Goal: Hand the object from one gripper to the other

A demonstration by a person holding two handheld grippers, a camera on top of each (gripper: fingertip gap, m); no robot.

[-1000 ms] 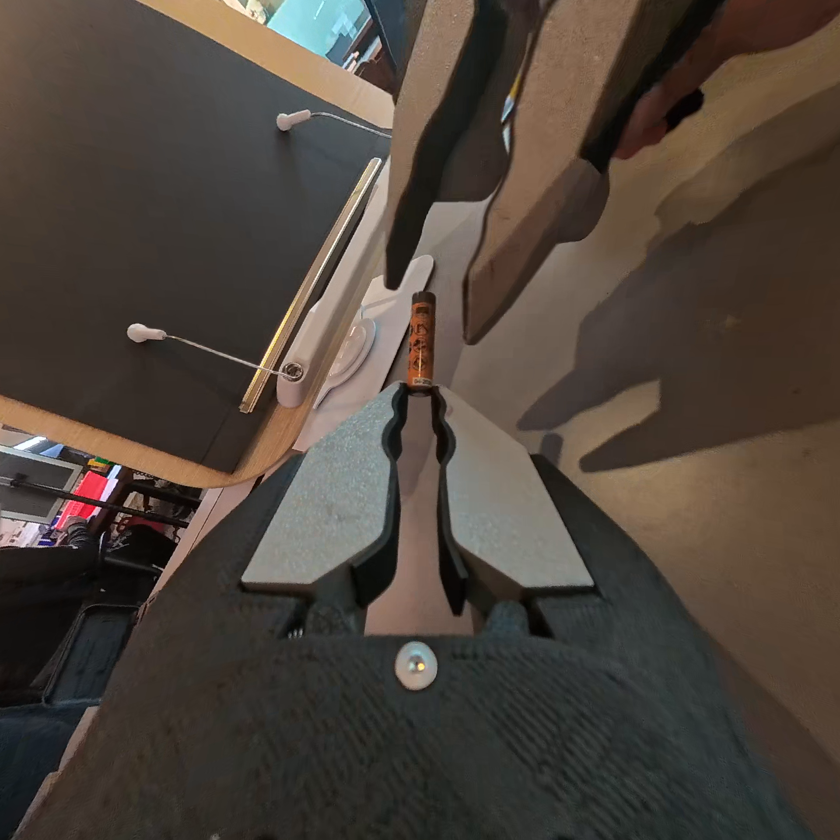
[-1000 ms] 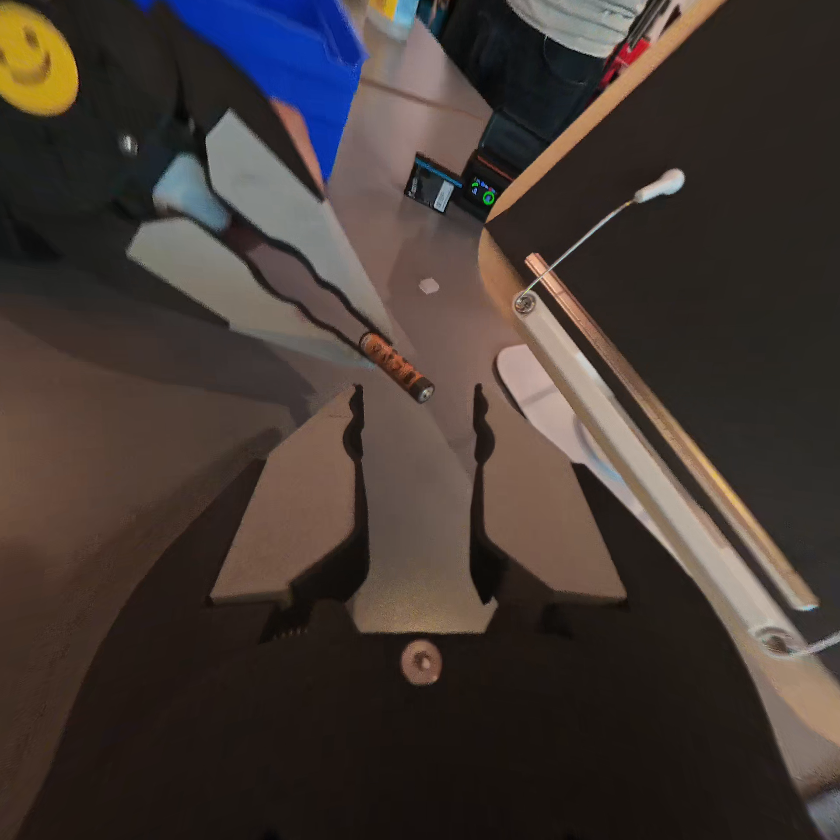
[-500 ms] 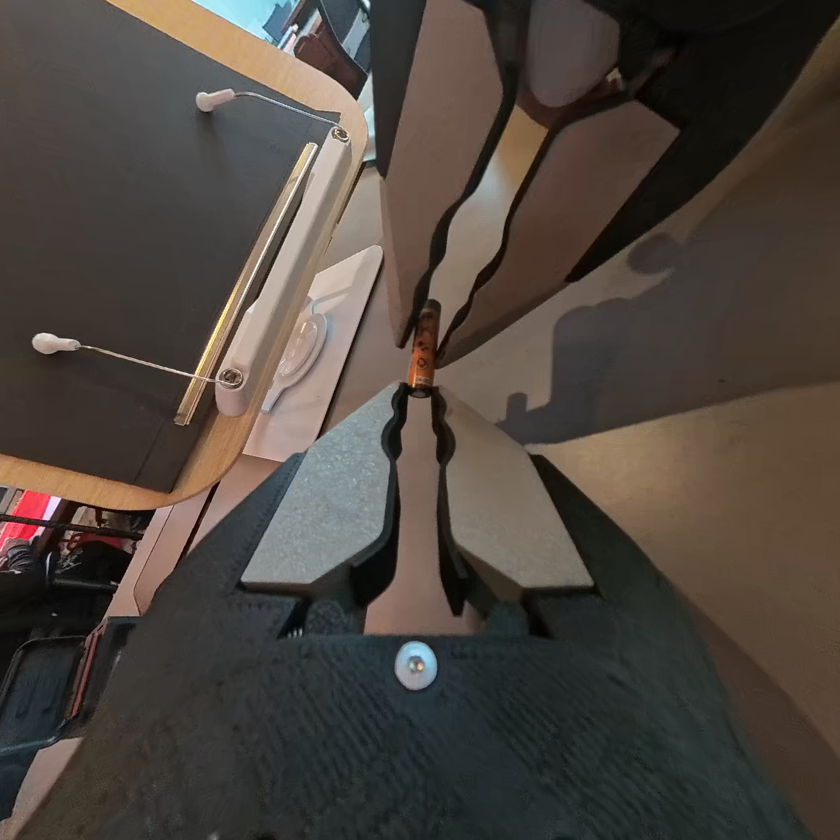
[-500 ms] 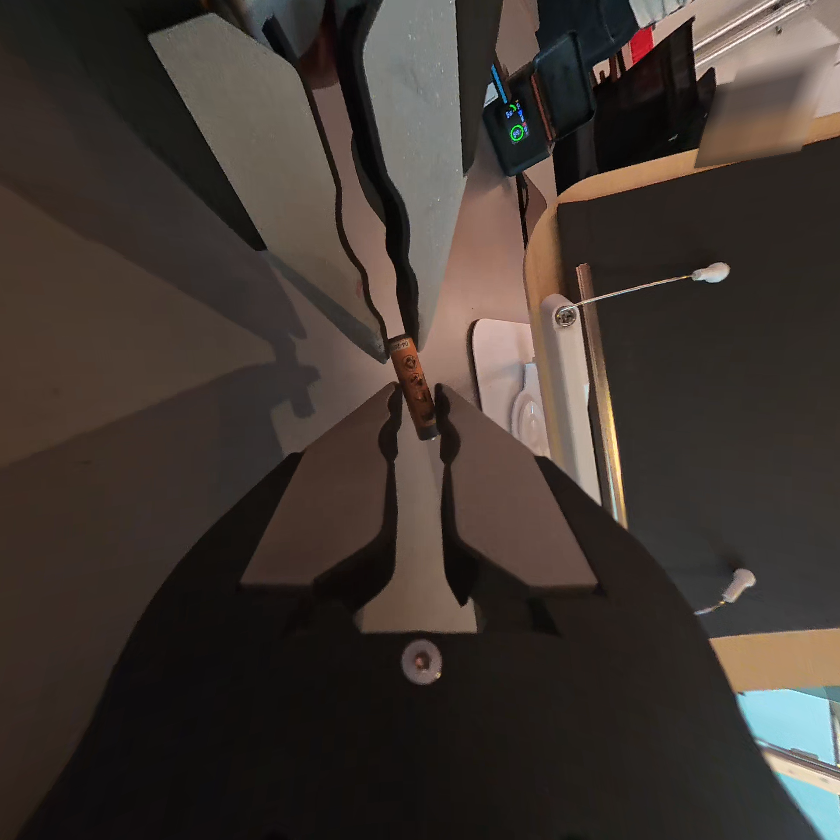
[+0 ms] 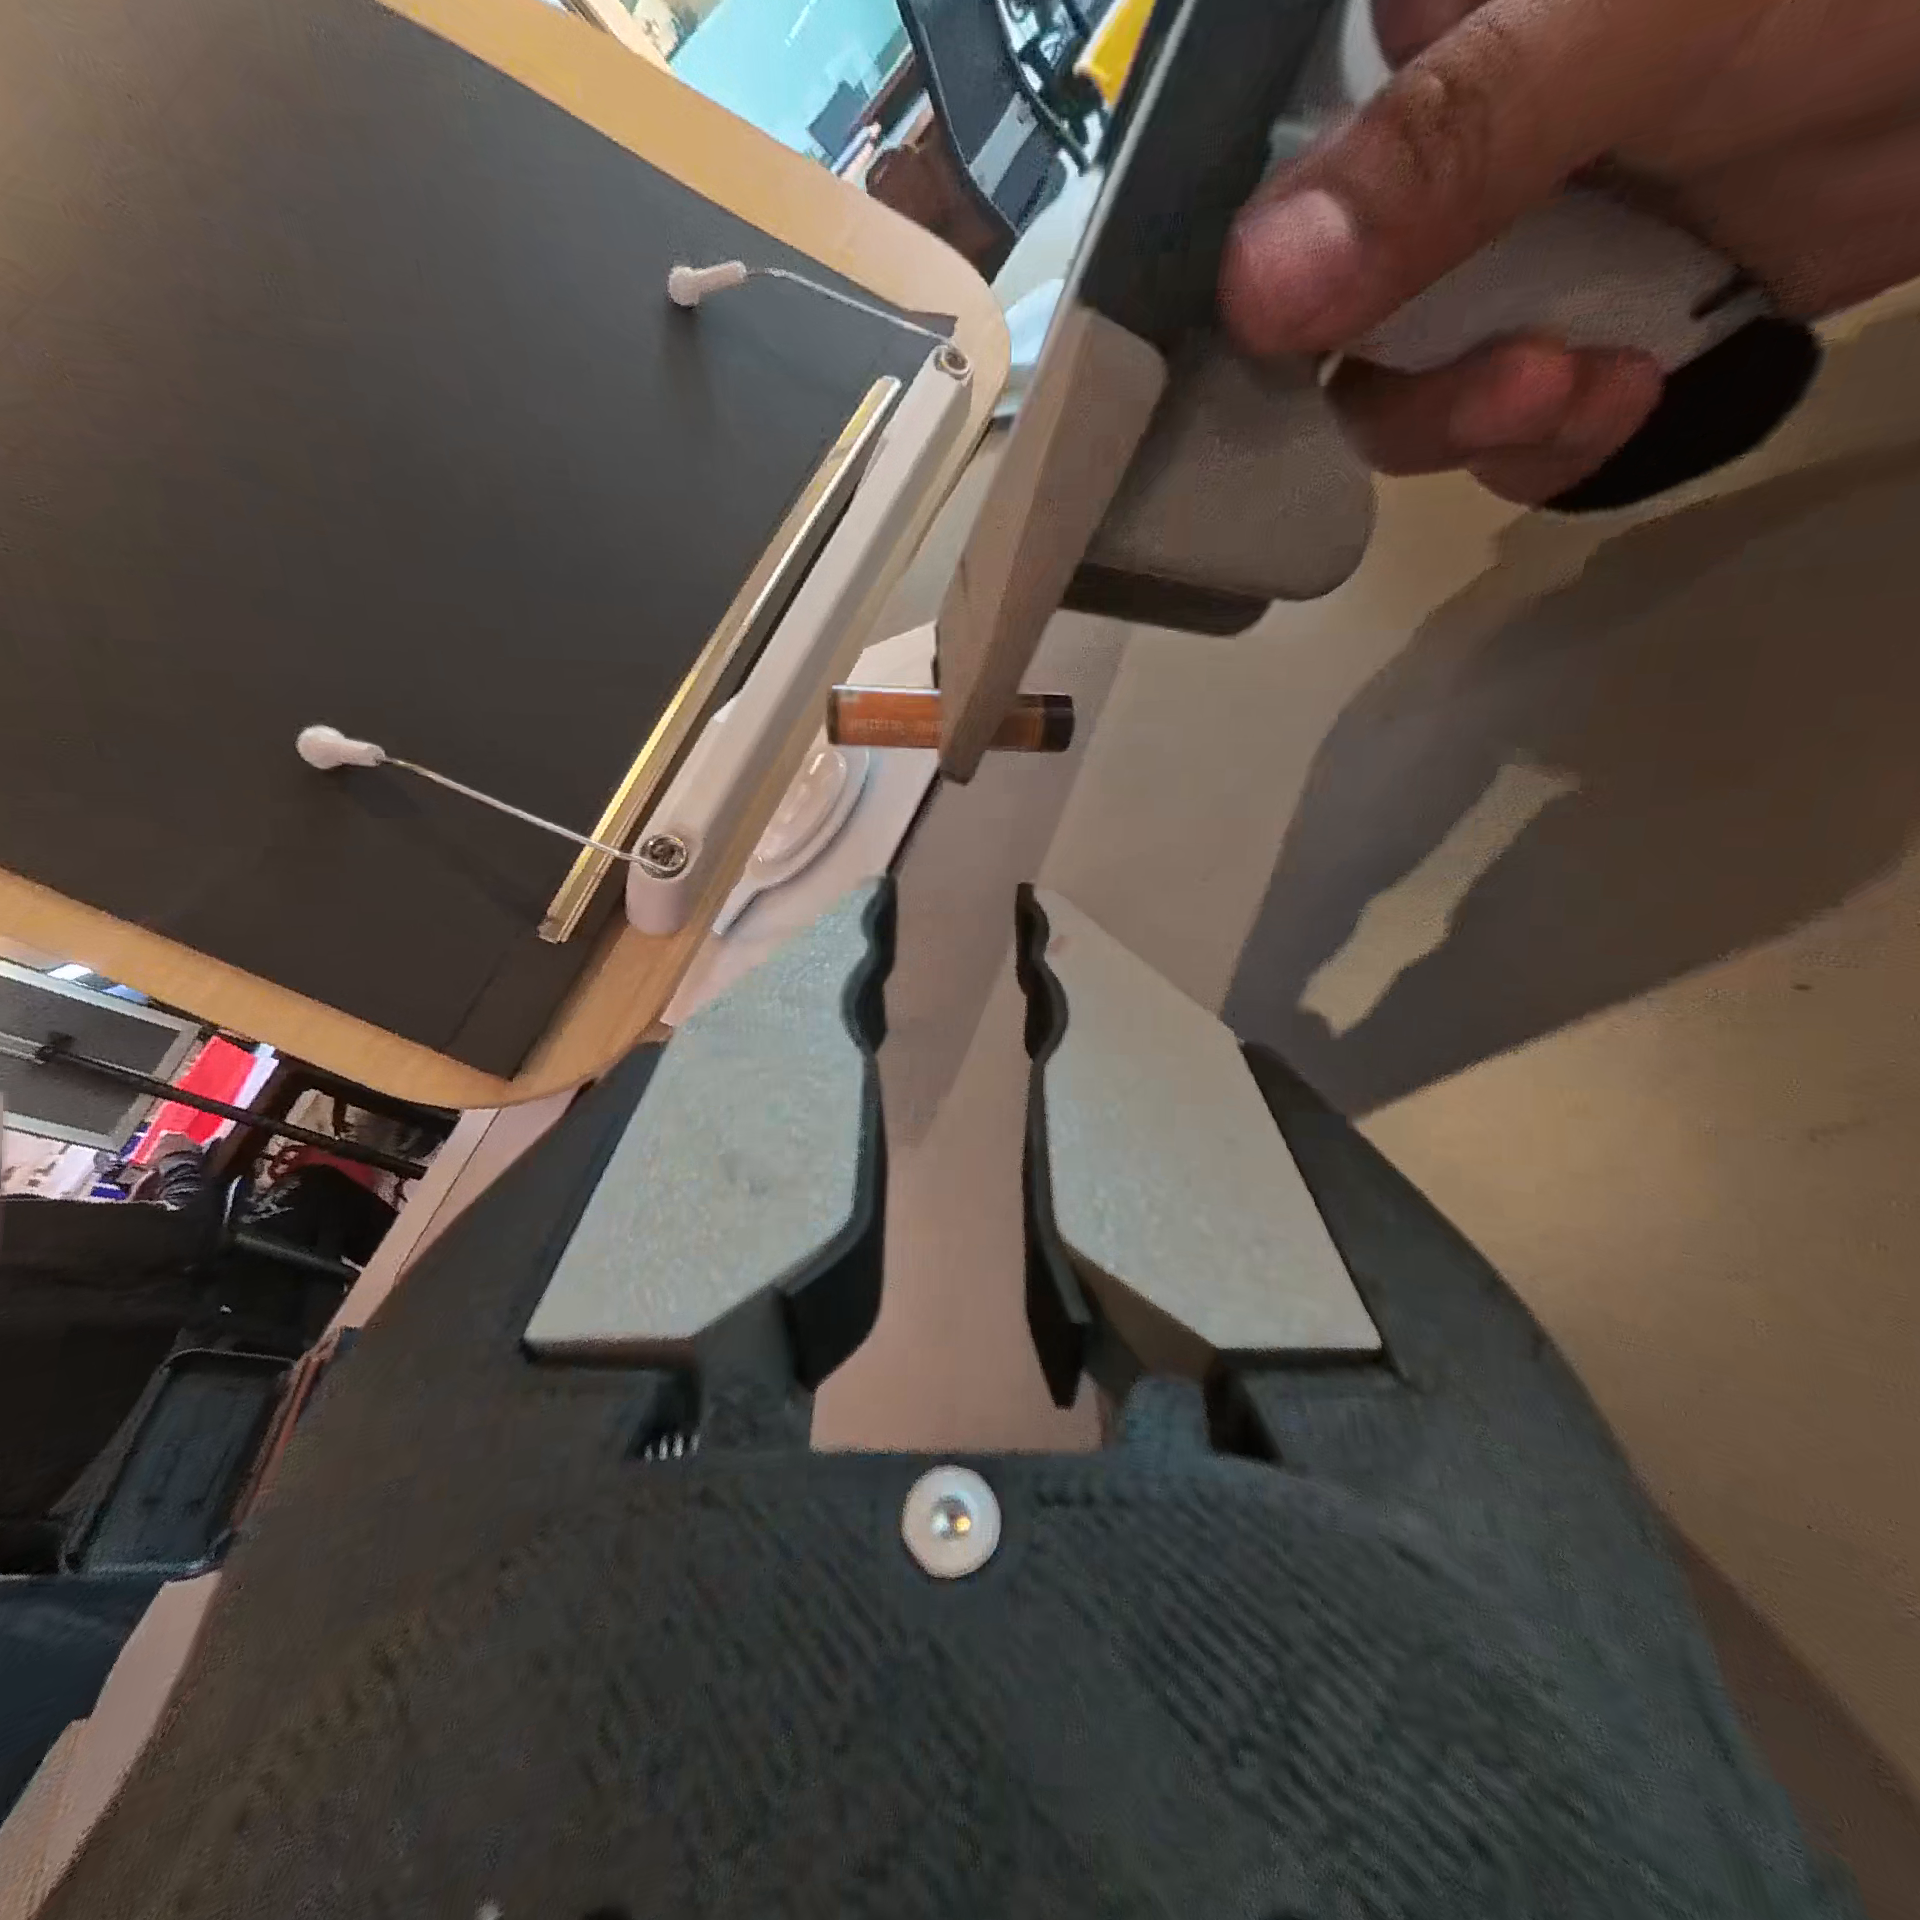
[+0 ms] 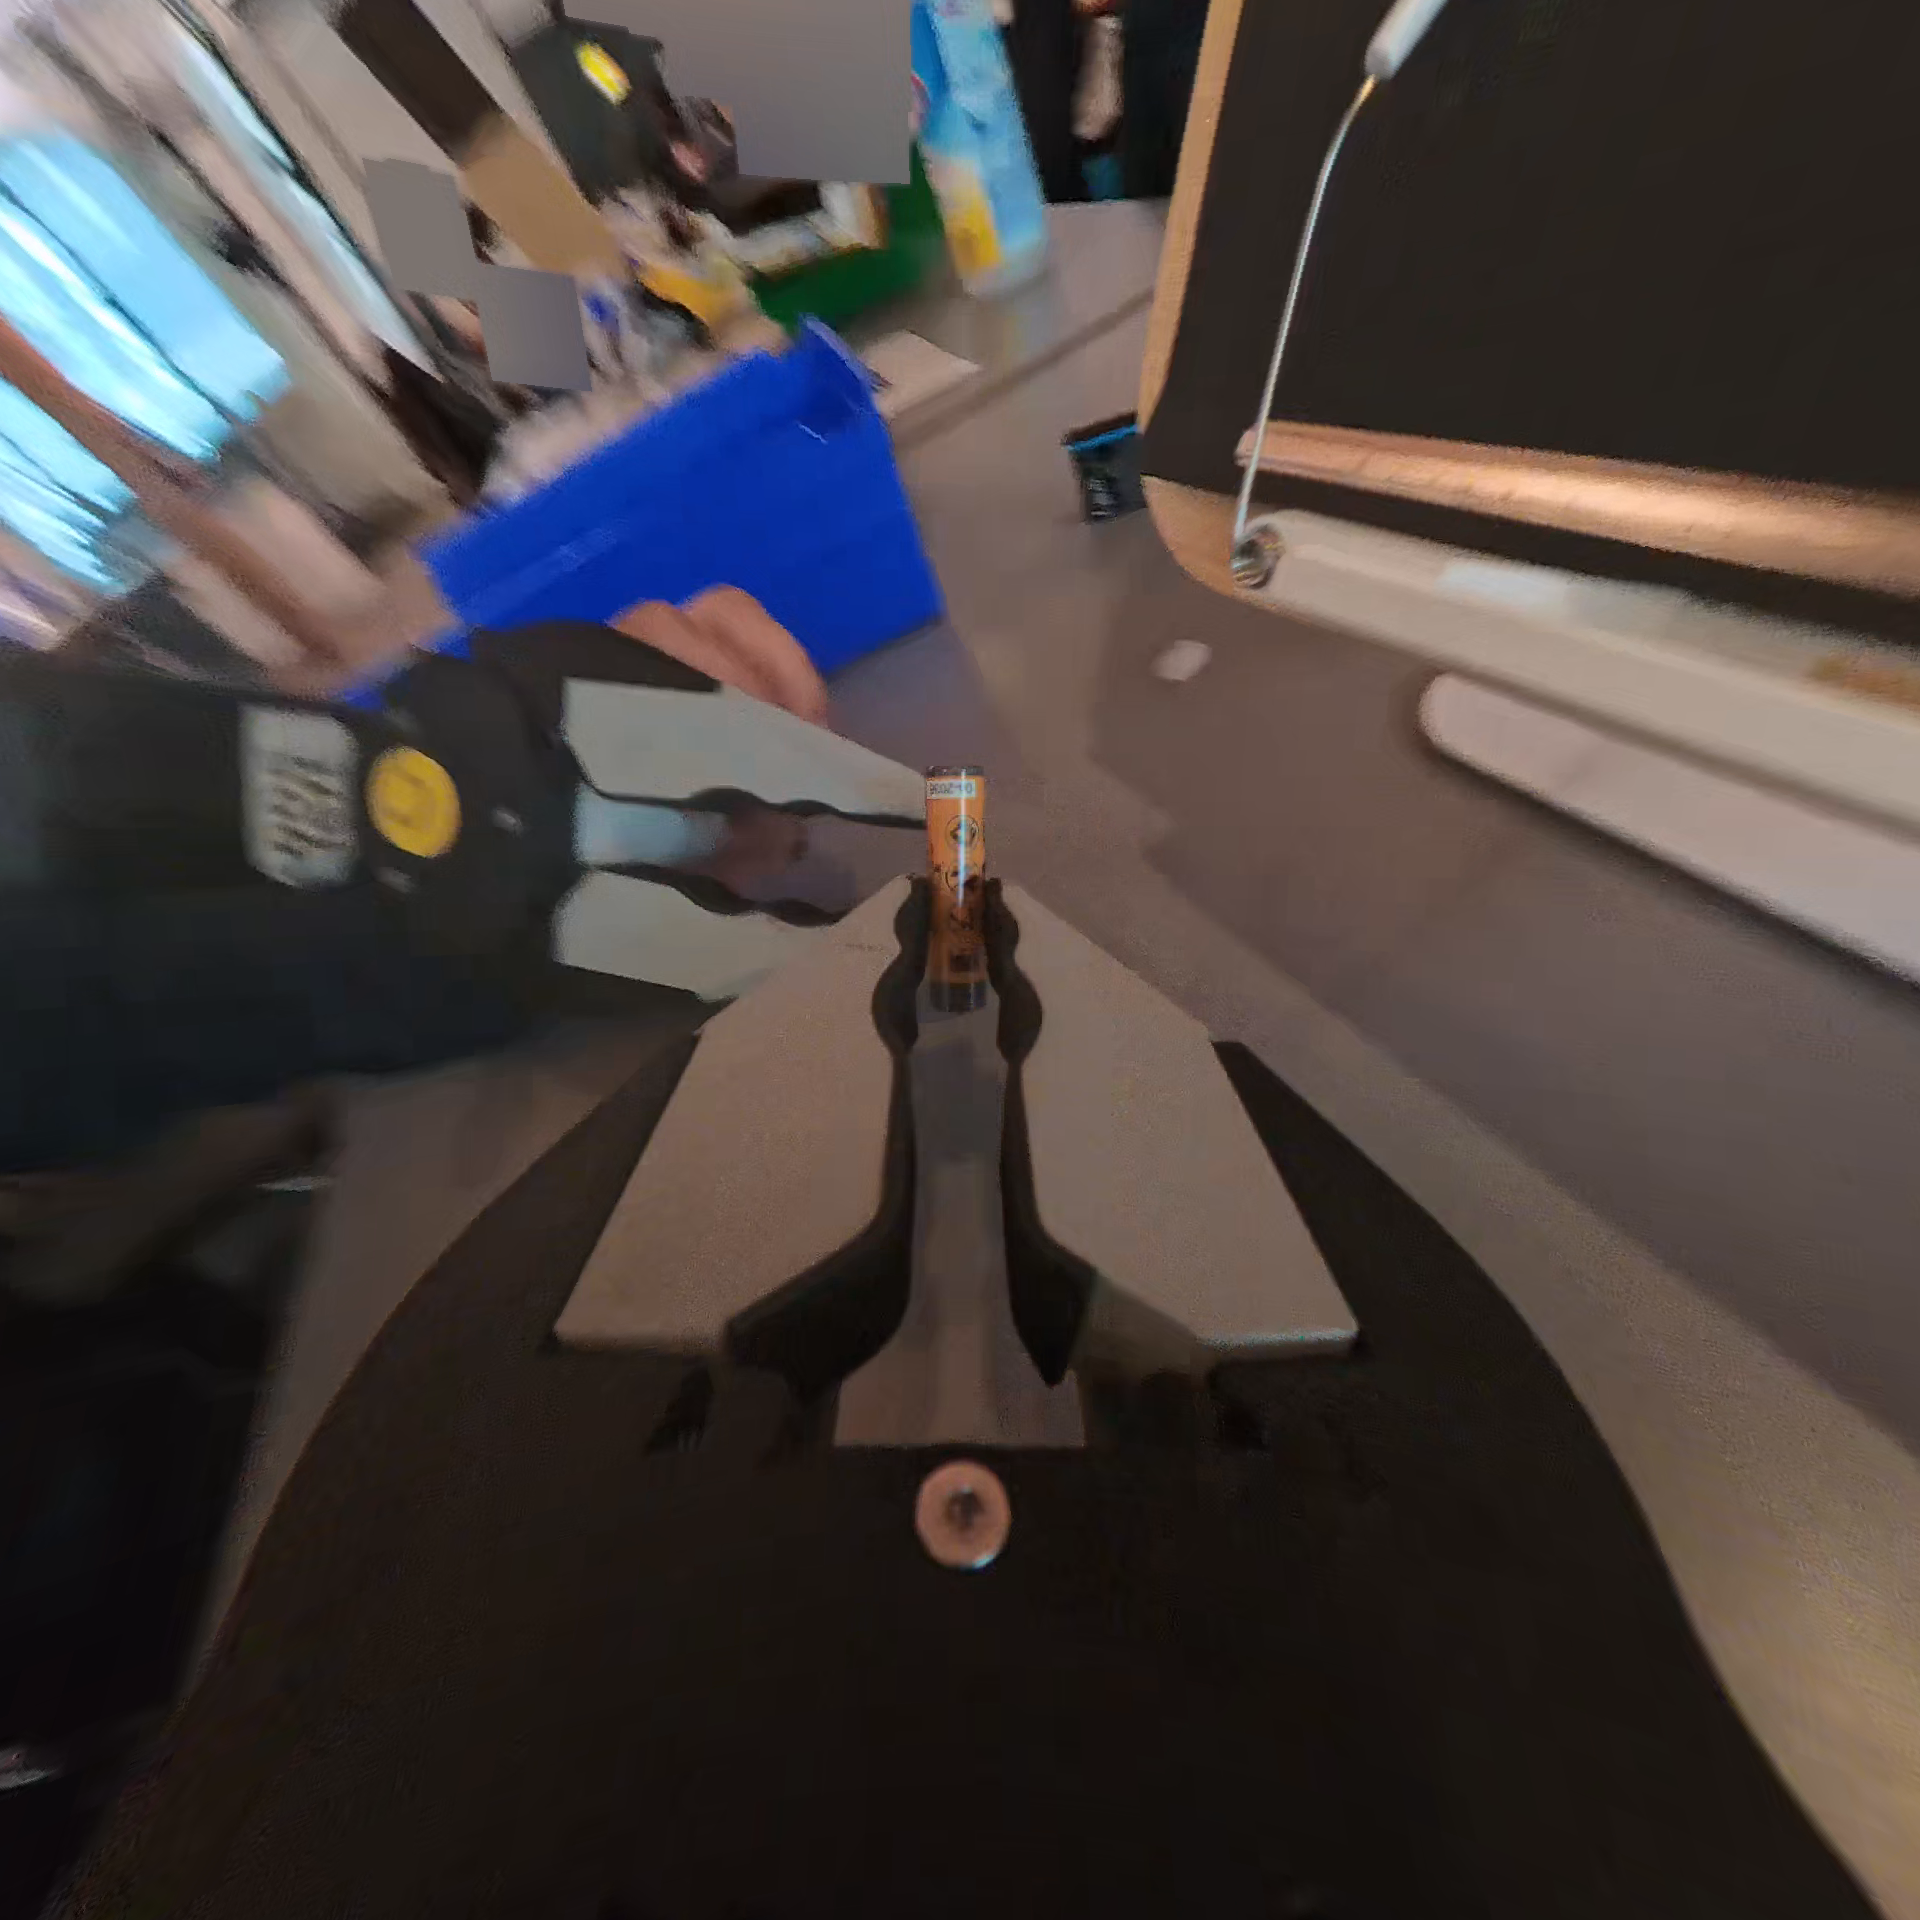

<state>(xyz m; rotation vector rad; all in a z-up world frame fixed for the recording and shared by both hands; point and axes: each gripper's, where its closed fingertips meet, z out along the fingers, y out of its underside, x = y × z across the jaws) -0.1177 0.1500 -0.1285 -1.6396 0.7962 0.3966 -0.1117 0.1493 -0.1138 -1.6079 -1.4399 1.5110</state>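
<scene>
An orange battery (image 6: 956, 831) sticks out from the tips of my right gripper (image 6: 954, 894), which is shut on its lower half. In the left wrist view the same battery (image 5: 883, 719) lies crosswise in the right gripper (image 5: 968, 732), seen edge-on and held by a person's hand (image 5: 1507, 239). My left gripper (image 5: 951, 899) is open and empty, a short way below the battery. In the right wrist view the left gripper (image 6: 883, 852) shows at the left with its jaws parted, its tips close beside the battery.
A black board with a wooden rim (image 5: 364, 468) lies to the left, with a white clip bar (image 5: 790, 675) and wire arms. A white dish (image 5: 821, 810) sits beside it on the grey table (image 5: 1662, 1299). A blue bin (image 6: 707, 520) and a small black device (image 6: 1107, 478) stand farther off. Both grippers' tips are close together, under 4 cm apart. Between my right fingertips and the white clip bar (image 5: 790, 675) there is roughly 9 cm. Seen from the right wrist view (image 6: 1528, 674) as well.
The left gripper has opened and let go of the battery. The right gripper has shut on it and turned away with it, so it now lies crosswise in the left view.
</scene>
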